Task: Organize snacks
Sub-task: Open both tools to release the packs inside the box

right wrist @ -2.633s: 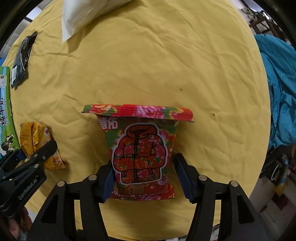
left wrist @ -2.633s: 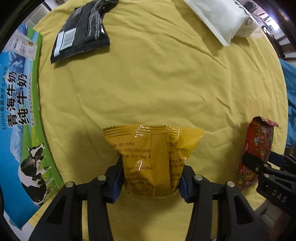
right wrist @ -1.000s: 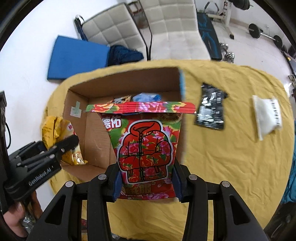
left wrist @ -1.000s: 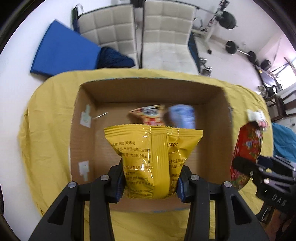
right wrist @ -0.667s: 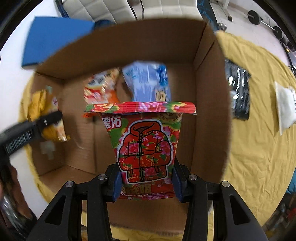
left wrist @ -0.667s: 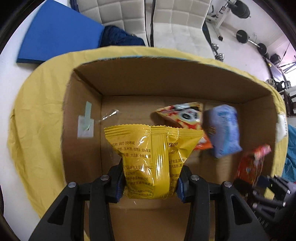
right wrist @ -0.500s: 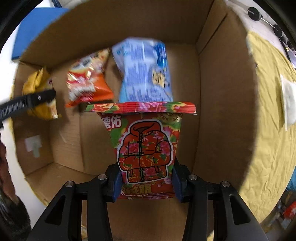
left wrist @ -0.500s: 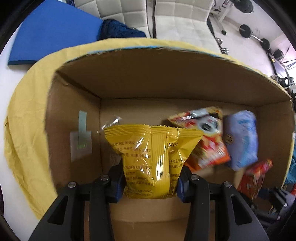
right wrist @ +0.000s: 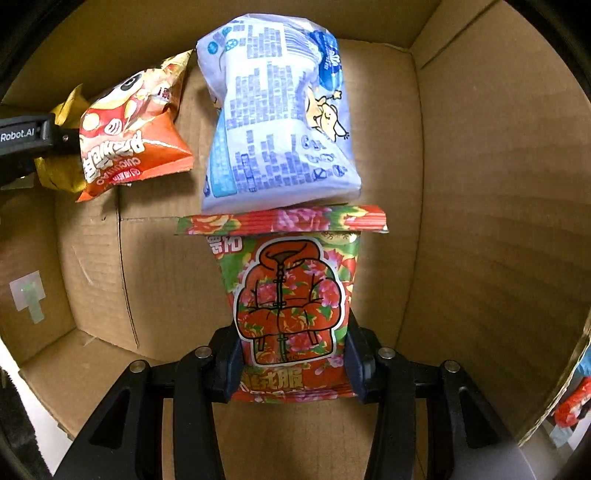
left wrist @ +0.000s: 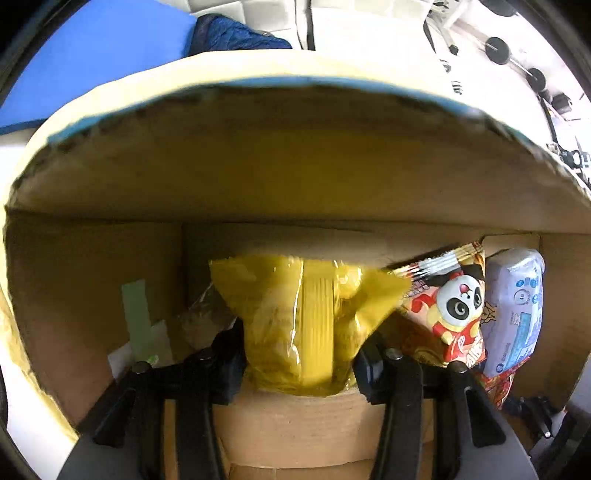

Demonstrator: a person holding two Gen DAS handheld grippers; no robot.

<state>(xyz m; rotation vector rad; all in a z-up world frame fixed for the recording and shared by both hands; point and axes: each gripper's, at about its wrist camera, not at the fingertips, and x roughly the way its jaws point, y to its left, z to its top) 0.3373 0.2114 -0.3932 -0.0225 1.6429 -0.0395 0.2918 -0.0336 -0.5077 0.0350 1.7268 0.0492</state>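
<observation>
My left gripper point(left wrist: 301, 349) is shut on a yellow snack bag point(left wrist: 306, 317), held low inside the cardboard box point(left wrist: 258, 177) near its far wall. My right gripper point(right wrist: 291, 354) is shut on a red floral snack bag point(right wrist: 291, 295) over the box floor point(right wrist: 166, 266). An orange panda snack bag point(left wrist: 447, 314) point(right wrist: 129, 140) and a pale blue packet point(left wrist: 517, 310) point(right wrist: 277, 114) lie in the box. The red bag's top edge touches the blue packet. In the right wrist view the left gripper's finger point(right wrist: 26, 138) and yellow bag point(right wrist: 61, 170) show at far left.
Box walls point(right wrist: 498, 221) close in on all sides. A green tape patch point(left wrist: 140, 317) sits on the left wall. Beyond the box rim are a blue mat point(left wrist: 92, 55), white chairs point(left wrist: 351, 26) and gym weights point(left wrist: 517, 55).
Both grippers have gone from above the table into the box and lower, each still holding its bag. The box walls now fill both views.
</observation>
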